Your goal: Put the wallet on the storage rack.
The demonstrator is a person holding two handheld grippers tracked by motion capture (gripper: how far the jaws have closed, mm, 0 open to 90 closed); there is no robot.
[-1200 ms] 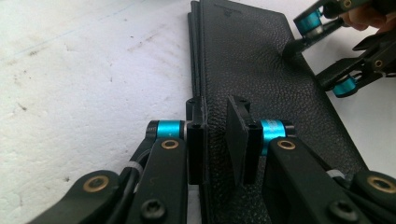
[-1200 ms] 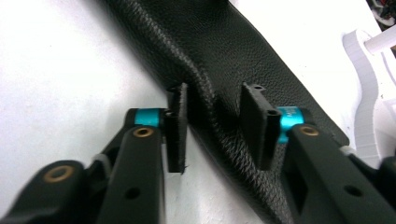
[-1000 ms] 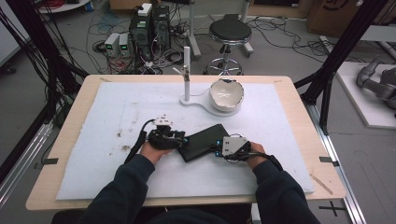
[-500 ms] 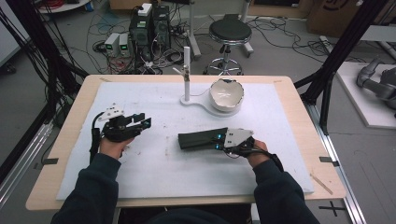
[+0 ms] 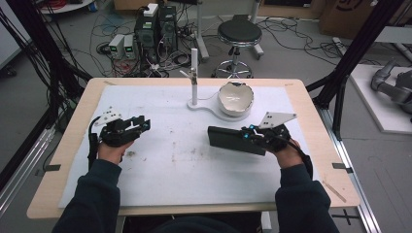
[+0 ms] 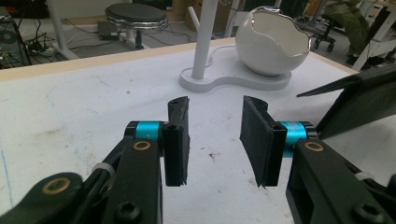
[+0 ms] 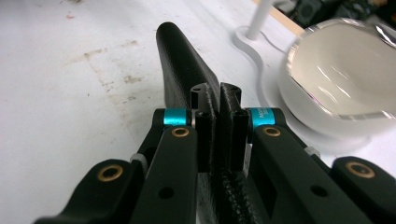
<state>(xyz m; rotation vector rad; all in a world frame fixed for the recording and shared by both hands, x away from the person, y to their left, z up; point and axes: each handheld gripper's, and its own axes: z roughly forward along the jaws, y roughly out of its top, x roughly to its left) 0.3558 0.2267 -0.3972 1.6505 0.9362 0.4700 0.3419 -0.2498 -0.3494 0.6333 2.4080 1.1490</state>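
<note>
A flat black case [image 5: 226, 138] hangs just above the white mat at centre right, and my right gripper [image 5: 245, 136] is shut on its right end. In the right gripper view the pads [image 7: 218, 100] pinch the case's thin edge, and the case [image 7: 180, 60] stretches away from them. My left gripper [image 5: 141, 124] hovers over the mat's left side, well apart from the case. Its jaws [image 6: 215, 135] are open and have just closed slightly, with nothing between them. A corner of the case [image 6: 369, 98] shows at the right of the left gripper view.
A white stand at the back centre carries an upright post [image 5: 194, 77] and an eggshell-shaped bowl [image 5: 235, 98], close behind the case. The white mat [image 5: 194, 170] has faint stains. Beyond the table are a stool [image 5: 239, 33] and floor cables.
A second ago both grippers were at the case in the middle. My left gripper let go and swung out to the left. My right gripper has lifted the case and shifted it right.
</note>
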